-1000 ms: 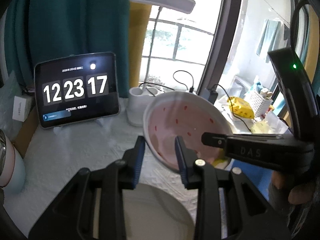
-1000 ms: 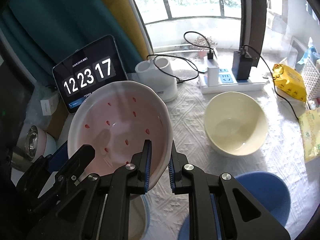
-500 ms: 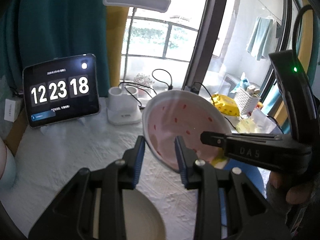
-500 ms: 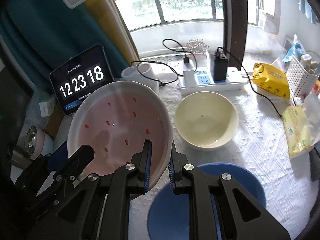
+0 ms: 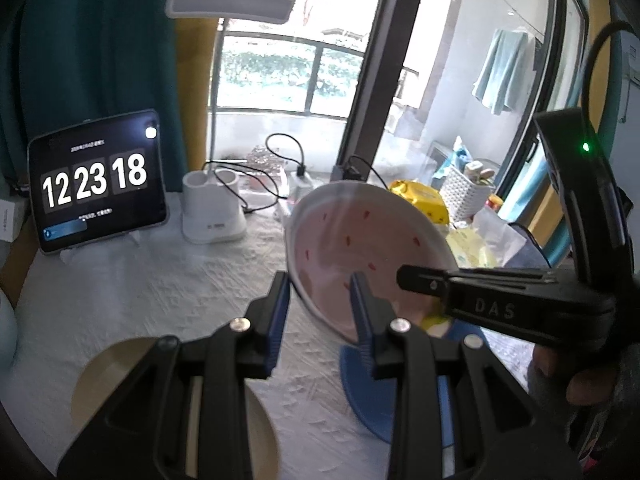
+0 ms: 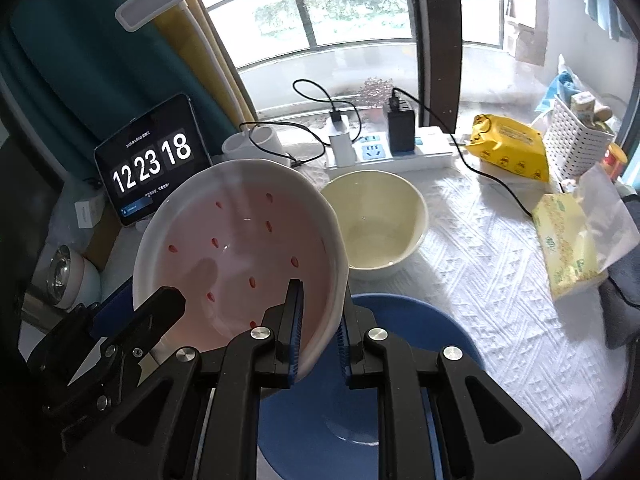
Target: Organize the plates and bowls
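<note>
My right gripper (image 6: 319, 334) is shut on the rim of a pink bowl with red seed marks (image 6: 240, 252) and holds it tilted in the air. In the left wrist view the same bowl (image 5: 360, 248) hangs ahead, with the right gripper's finger (image 5: 424, 280) on its right rim. My left gripper (image 5: 318, 318) is open; its right finger overlaps the bowl's lower edge, and I cannot tell if it touches. A blue plate (image 6: 400, 380) lies below the bowl. A cream bowl (image 6: 376, 220) stands behind it. A beige plate (image 5: 120, 384) lies under my left gripper.
A tablet clock (image 6: 150, 166), a white lamp base (image 5: 212, 208), a power strip with chargers (image 6: 384, 148), a yellow wipes pack (image 6: 508, 148), a tissue pack (image 6: 568, 248) and a white basket (image 6: 576, 136) ring the white tablecloth (image 6: 500, 280). A metal cup (image 6: 60, 276) stands at the left.
Both grippers have pulled back and up with the pink bowl. The blue plate has come into fuller view below it, and the beige plate has slid lower left in the left view.
</note>
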Available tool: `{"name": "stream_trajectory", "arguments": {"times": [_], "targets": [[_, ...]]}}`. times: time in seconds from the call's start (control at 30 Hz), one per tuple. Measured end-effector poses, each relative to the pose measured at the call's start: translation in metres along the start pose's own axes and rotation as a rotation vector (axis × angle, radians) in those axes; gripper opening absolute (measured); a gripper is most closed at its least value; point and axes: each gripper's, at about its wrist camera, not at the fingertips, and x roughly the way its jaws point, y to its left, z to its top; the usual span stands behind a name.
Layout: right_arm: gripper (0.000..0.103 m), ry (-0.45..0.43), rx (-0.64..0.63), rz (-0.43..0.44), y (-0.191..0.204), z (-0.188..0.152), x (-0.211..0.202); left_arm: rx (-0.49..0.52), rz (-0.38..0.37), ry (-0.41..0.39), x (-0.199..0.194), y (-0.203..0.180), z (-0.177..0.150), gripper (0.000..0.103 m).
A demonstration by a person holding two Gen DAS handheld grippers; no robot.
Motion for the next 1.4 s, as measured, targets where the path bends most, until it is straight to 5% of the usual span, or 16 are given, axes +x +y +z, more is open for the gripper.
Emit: {"name": "stream_trajectory", "arguments": {"times": [1.4], "targets": [[0.018, 0.156, 0.043, -0.074, -0.058, -0.058, 0.024, 0.112, -0.051, 0.222, 0.046, -0.045, -0.062, 0.033]]}}
